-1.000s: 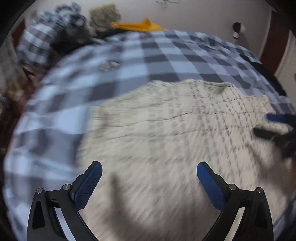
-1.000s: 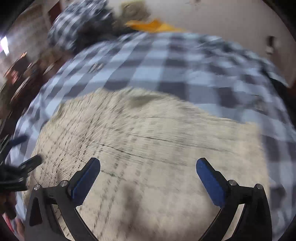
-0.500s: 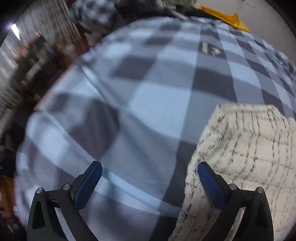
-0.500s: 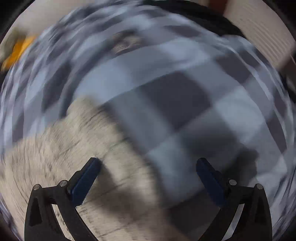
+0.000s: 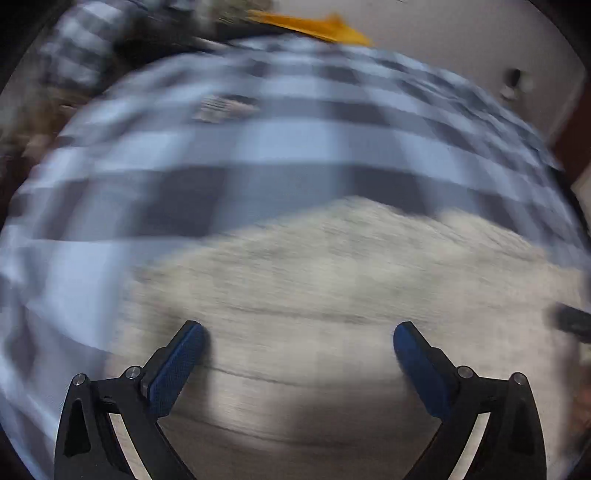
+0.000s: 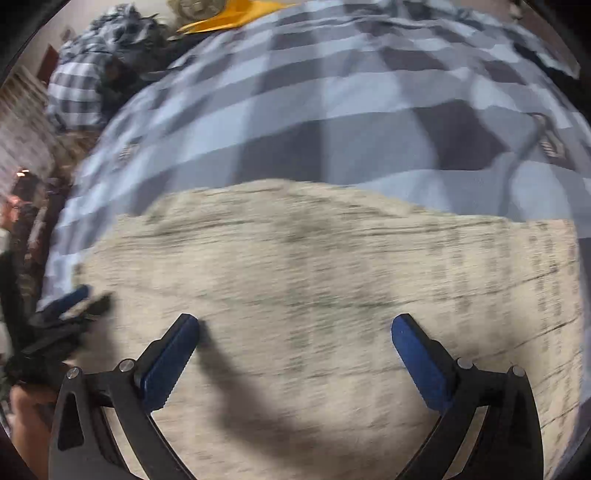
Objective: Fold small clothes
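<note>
Cream garment (image 6: 332,277) with a thin dark grid, lying flat on the grey-and-white checked bed cover (image 6: 332,110). Both views are motion-blurred. Left tongs (image 5: 297,343) and right tongs (image 6: 295,332) each stand wide open, gripping nothing, poised over the cloth's near half. The garment extends directly ahead of both, its long axis running side to side, across the line of the fingers. In the right view the left tongs appear at the cloth's left edge; in the left view a dark shape at far right is probably the right tongs. Neither is clearly nearer; each seems placed for its own end. Other clothes (image 6: 81,81) and an orange item (image 6: 236,16) lie beyond the cover's far edge.
</note>
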Action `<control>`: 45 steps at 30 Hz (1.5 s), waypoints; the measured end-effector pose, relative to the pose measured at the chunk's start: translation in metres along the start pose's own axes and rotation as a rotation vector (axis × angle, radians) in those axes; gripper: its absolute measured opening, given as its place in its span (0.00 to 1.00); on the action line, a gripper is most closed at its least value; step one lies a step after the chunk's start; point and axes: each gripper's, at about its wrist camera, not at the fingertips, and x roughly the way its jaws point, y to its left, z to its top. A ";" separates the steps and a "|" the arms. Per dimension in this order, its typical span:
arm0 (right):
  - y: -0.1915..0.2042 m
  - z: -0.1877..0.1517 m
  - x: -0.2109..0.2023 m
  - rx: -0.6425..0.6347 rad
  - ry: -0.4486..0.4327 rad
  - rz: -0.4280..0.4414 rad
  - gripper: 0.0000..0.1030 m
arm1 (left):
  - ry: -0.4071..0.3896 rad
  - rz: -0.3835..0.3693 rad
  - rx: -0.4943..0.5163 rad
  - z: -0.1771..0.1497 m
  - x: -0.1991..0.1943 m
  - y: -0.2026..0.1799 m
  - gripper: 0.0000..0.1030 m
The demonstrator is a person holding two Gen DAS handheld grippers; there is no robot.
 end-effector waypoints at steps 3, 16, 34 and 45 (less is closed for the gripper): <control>-0.048 0.001 -0.021 0.101 -0.073 -0.129 0.98 | -0.016 0.385 0.001 0.013 0.001 0.053 1.00; -0.110 -0.049 -0.175 0.465 -0.199 -0.161 0.99 | -0.124 0.300 -0.177 -0.080 -0.199 0.136 1.00; 0.004 -0.161 -0.273 -0.085 -0.259 -0.099 0.99 | -0.095 0.150 0.023 -0.211 -0.327 0.039 1.00; -0.041 -0.157 -0.185 0.072 -0.133 -0.237 0.99 | 0.033 0.082 0.111 -0.225 -0.253 0.014 1.00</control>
